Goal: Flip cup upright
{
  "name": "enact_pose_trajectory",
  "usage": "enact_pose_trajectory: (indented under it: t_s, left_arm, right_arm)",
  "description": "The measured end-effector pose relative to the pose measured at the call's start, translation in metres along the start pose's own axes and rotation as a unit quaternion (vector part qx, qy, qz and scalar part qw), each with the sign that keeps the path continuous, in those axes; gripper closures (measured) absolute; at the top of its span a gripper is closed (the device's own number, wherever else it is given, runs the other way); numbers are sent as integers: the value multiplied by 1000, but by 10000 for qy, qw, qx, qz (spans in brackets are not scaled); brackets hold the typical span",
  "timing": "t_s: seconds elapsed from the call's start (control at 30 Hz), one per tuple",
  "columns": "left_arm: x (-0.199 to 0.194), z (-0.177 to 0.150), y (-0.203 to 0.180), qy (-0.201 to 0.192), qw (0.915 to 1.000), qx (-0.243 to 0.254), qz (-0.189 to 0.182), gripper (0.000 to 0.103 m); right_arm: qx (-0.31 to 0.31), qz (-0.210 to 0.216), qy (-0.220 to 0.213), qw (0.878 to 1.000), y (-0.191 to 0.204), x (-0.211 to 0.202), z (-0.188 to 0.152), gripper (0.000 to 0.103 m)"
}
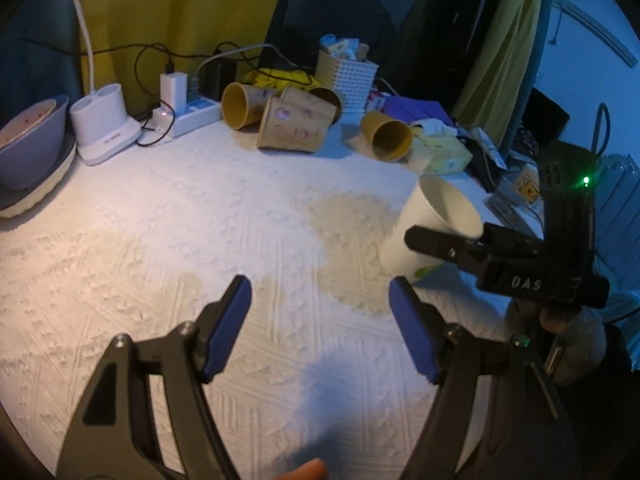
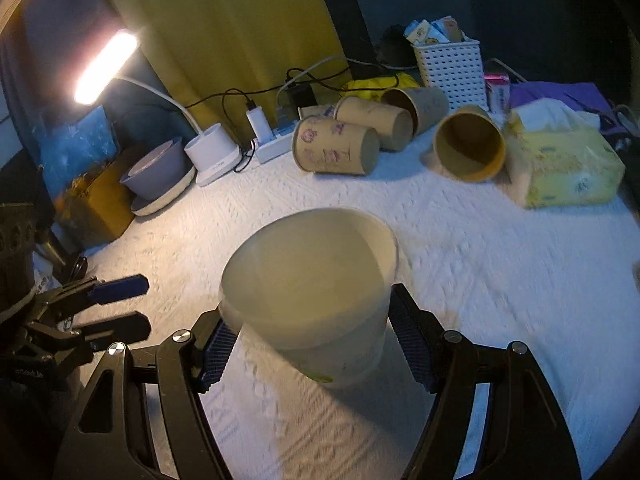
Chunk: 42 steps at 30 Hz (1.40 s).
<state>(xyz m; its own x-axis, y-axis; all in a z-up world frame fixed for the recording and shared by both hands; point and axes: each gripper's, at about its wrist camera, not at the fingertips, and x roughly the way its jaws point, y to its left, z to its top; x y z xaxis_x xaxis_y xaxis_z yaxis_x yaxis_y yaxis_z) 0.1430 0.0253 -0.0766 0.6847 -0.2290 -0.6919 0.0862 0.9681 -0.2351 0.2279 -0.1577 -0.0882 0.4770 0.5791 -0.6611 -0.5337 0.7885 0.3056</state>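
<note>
A white paper cup [image 2: 316,292] stands mouth up, tilted a little, on the white textured cloth. My right gripper [image 2: 316,344] has its blue pads against the cup's two sides and is shut on it. In the left wrist view the same cup [image 1: 430,228] sits at the right, with the right gripper [image 1: 436,244] across it. My left gripper [image 1: 320,312] is open and empty, low over the cloth to the left of the cup. It also shows in the right wrist view [image 2: 120,304] at the left edge.
Several brown paper cups [image 1: 296,120] lie on their sides at the back, one [image 1: 388,136] nearer the cup. A tissue pack [image 2: 560,160], a white basket [image 1: 346,76], a power strip [image 1: 192,114], a lamp base [image 1: 106,124] and a bowl [image 1: 30,140] line the back. A stain [image 1: 352,240] marks the cloth.
</note>
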Motion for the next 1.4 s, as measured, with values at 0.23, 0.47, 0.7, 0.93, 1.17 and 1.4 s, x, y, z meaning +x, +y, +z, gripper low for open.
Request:
enact_pose_trajectory:
  t_s: [0.23,0.47,0.7,0.93,1.17,1.4]
  left_arm:
    - [-19,-6,-9,-320,9989,107,313,30]
    - [-37,-17,-13,-481,9984,-35,305,13]
    - [-59,-24,-30,-740,9969,35,251,5]
    - [-79,-27,-50,-960,9946,149,374,5]
    - [-102,-27,-63,-1241,9904,204,575,5]
    - [-125,-25,-71,-1504,9864,241,619,5]
  right_arm:
    - [-75,-226,28,9997,7,-14,-9,22]
    - [-80,-438,79,9990,14,-31,-20,22]
    - [-60,-799,39,9968,21,-55,-30,22]
    - [46,-1102,-130,9938,26,-85,-38,22]
    - [84,-1267,-354,9913,35,-116,-39,22]
    - [-88,-1355,-641,9887,53,-144,-34,22]
